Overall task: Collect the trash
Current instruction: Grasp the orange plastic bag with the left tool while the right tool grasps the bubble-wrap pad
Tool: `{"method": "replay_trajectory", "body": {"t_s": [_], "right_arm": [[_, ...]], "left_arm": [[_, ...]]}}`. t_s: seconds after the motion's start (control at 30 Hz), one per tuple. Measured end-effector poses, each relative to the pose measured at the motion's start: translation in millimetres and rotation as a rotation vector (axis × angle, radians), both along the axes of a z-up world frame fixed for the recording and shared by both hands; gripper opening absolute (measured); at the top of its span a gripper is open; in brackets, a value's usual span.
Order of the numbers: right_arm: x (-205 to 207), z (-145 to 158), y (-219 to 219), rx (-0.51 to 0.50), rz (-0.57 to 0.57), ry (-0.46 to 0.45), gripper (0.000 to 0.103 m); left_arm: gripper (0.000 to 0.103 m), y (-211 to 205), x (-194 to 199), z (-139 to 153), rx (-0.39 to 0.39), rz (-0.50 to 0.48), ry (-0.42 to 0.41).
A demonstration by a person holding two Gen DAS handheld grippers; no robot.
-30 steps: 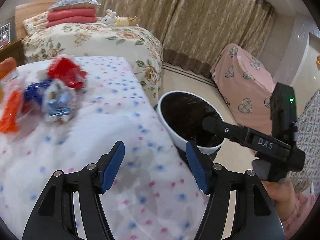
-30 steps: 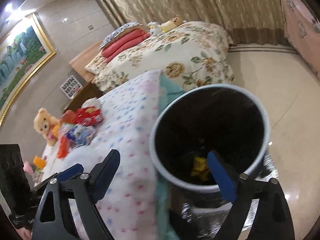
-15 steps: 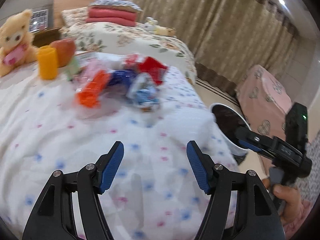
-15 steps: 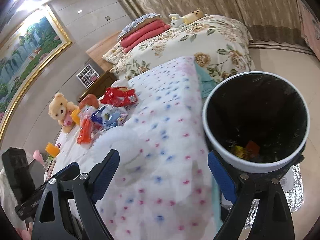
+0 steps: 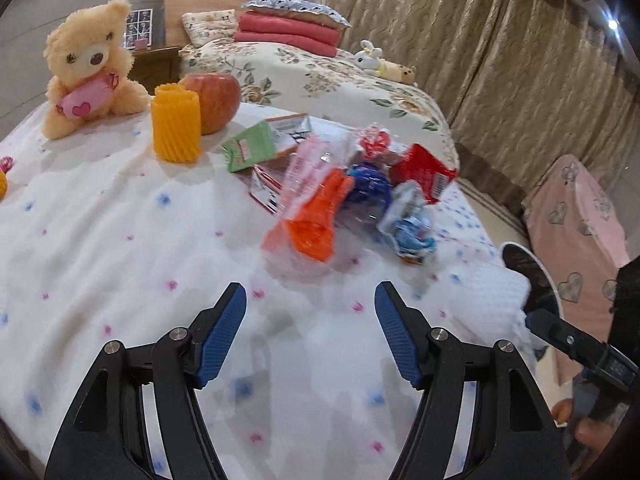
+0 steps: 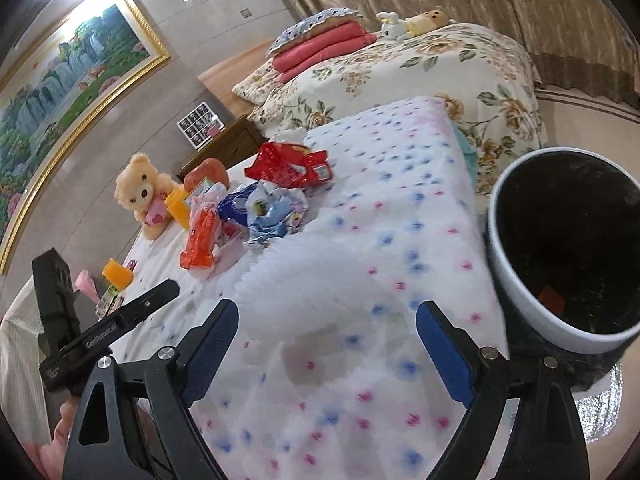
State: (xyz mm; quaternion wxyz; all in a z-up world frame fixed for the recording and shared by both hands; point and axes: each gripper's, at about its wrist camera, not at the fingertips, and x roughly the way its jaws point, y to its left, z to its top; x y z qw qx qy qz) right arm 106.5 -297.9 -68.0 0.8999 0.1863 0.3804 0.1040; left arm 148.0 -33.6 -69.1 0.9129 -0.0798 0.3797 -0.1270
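Both your left claw (image 5: 310, 332), jaws widening, and right claw (image 6: 326, 354) hang spread and empty short of the crinkled wrapper heap (image 5: 344, 200) on the dotted white surface (image 5: 120, 240); thin orange plastic packet (image 5: 314, 216) may slip when pinched.

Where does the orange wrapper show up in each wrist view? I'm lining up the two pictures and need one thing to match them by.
Left wrist view: the orange wrapper lies right of centre, nearest piece of the trash pile ahead of the open left gripper.
Right wrist view: orange wrapper left of centre, on the pile's left edge.
Shared landmark: the teddy bear behind the pile.
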Motion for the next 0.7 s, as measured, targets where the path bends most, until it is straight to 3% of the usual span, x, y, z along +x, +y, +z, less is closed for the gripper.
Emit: {"method": "replay_trajectory", "body": {"t_s": [0.37, 0.4, 0.43, 0.47, 0.5, 0.6, 0.7], "right_arm": [[24.6, -8.3, 18.9, 0.008, 0.013, 0.001, 0.092], [25.8, -9.2, 18.2, 0.006, 0.006, 0.000, 0.091], [26.2, -9.9, 17.2, 0.008, 0.002, -0.002, 0.091], [26.6, -10.7, 15.7, 0.006, -0.006, -0.004, 0.086], [27.2, -11.4, 15.1, 0.004, -0.009, -0.002, 0.073], [29.0, -14.4, 13.3, 0.014, -0.004, 0.013, 0.043], [24.8, -12.9, 13.8, 0.015, 0.006, -0.003, 0.039]], "left_arm": [[0.070, 1.6, 46.5, -1.0, 0.066, 0.040, -0.005], [0.070, 0.4, 49.3, -2.3, 0.070, 0.035, -0.002], [0.061, -1.3, 51.5, -3.3, 0.072, 0.025, 0.001], [0.047, -3.5, 53.3, -5.0, 0.072, 0.007, 0.005], [0.042, -7.6, 54.4, -8.2, 0.078, -0.017, 0.019], [0.036, -10.5, 49.8, -8.3, 0.091, -0.034, 0.005], [0.034, -6.7, 39.8, -7.3, 0.078, -0.032, 0.005]]}}
